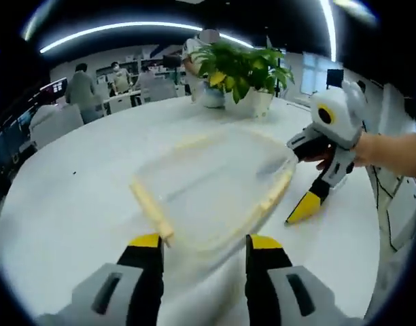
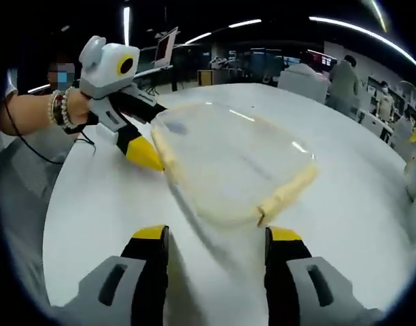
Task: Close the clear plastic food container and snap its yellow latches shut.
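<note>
A clear plastic food container (image 1: 218, 187) with pale yellow latches (image 1: 151, 207) along its edges lies on the round white surface (image 1: 72, 204), blurred in both views. In the left gripper view, the left tongs (image 1: 202, 243) rise from the bottom with their yellow-tipped jaws spread wide and nothing between them, the container's near edge lying just beyond the tips. The right tongs (image 1: 304, 207), held in a person's hand (image 1: 371, 151), reach in from the right; one yellow tip points down at the surface close beside the container's right edge, and whether it touches I cannot tell. A leafy potted plant (image 1: 243, 71) stands on the far side of the surface, with people at desks behind it. In the right gripper view, the right tongs (image 2: 209, 236) likewise stand wide apart and hold nothing, with the container (image 2: 232, 159) just ahead of them. The left tongs (image 2: 143, 155) come in from the left with a yellow tip at the container's left edge.
</note>
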